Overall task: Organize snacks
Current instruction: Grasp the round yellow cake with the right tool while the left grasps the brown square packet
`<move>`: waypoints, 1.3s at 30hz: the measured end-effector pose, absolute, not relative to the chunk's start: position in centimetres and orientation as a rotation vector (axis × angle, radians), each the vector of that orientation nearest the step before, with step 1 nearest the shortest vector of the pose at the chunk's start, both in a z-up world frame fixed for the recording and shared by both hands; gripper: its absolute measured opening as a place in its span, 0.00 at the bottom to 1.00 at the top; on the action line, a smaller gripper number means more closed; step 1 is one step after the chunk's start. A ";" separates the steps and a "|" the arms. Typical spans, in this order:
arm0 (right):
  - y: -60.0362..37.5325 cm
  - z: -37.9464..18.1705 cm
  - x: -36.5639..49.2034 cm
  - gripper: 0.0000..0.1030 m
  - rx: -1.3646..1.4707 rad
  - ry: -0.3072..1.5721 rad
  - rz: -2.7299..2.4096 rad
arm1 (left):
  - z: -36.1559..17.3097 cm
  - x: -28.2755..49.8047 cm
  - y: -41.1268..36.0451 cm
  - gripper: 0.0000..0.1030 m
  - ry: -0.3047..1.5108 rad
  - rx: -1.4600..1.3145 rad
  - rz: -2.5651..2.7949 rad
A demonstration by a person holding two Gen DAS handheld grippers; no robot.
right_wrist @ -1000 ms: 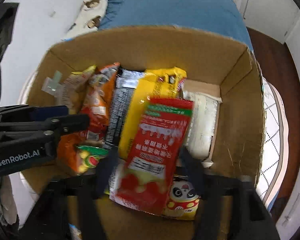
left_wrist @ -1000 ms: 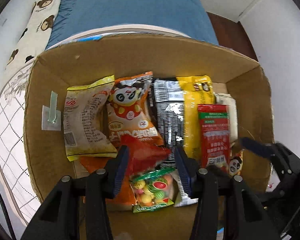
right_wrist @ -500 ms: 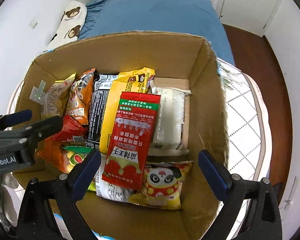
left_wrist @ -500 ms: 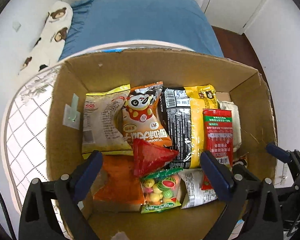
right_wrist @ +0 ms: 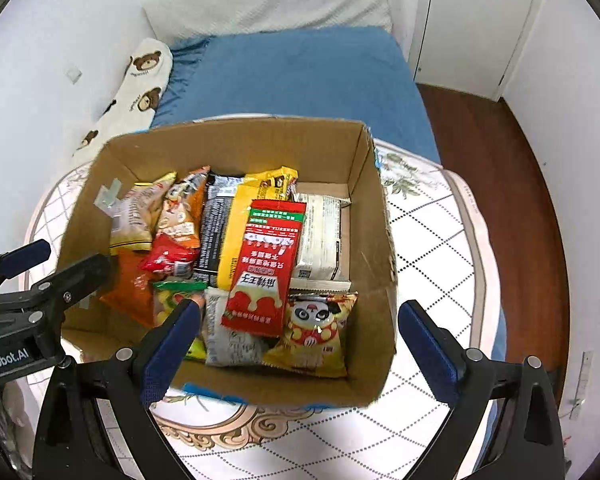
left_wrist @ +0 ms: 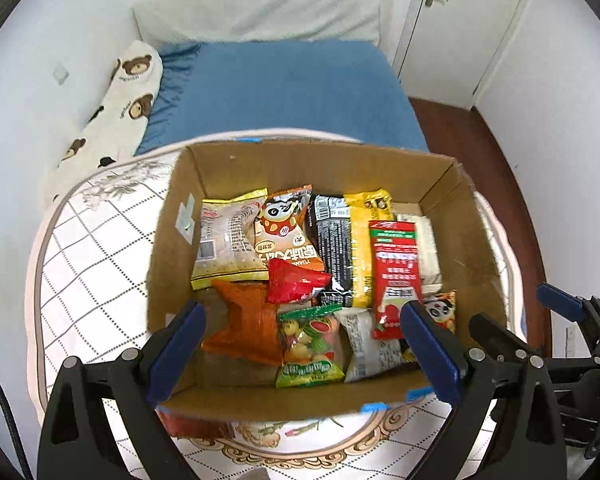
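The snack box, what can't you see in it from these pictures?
- Floor of the cardboard box: covered by packets in both views.
- White packet: mostly under the red packet; print too small.
- Fruit candy bag: in the right wrist view, partly behind the right gripper finger.
- Orange bag: crumpled, no label visible.

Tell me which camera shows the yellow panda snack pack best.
The right wrist view: the yellow panda snack pack lies almost fully exposed in the box's near corner. In the left wrist view only its upper part shows, behind a gripper finger.
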State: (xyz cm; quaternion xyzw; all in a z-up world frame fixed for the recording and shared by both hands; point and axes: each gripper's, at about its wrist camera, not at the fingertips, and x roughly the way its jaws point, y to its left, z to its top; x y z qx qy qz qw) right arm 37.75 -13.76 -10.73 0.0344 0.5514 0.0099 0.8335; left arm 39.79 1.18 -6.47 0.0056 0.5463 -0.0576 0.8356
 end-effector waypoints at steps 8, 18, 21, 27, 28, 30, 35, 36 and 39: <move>-13.0 -7.0 33.6 0.98 0.093 1.088 0.026 | -2.3 35.5 1.6 0.97 1.049 0.002 -0.125; -11.8 -5.9 29.1 0.98 0.157 1.082 0.079 | -1.8 31.1 3.5 0.97 1.045 -0.023 -0.116; -10.7 -7.7 27.5 0.98 0.199 1.131 0.135 | -3.1 29.2 4.6 0.97 1.074 -0.020 -0.112; -5.8 -14.5 23.8 0.98 0.224 1.333 0.286 | -9.1 24.4 8.6 0.97 1.201 0.033 -0.022; -5.0 -15.7 23.2 0.98 0.231 1.368 0.306 | -10.1 23.6 9.3 0.97 1.227 0.035 -0.006; -3.1 -18.6 21.8 0.97 0.262 1.456 0.346 | -12.4 22.0 11.1 0.97 1.284 0.037 0.039; 0.9 -25.6 19.3 0.70 0.358 1.646 0.417 | -17.3 19.2 15.2 0.97 1.403 0.021 0.136; 1.4 -26.5 19.1 0.70 0.373 1.667 0.421 | -18.0 18.6 15.9 0.97 1.420 0.013 0.149; 2.6 -28.4 18.5 0.70 0.399 1.709 0.415 | -19.6 17.3 17.3 0.97 1.448 0.001 0.173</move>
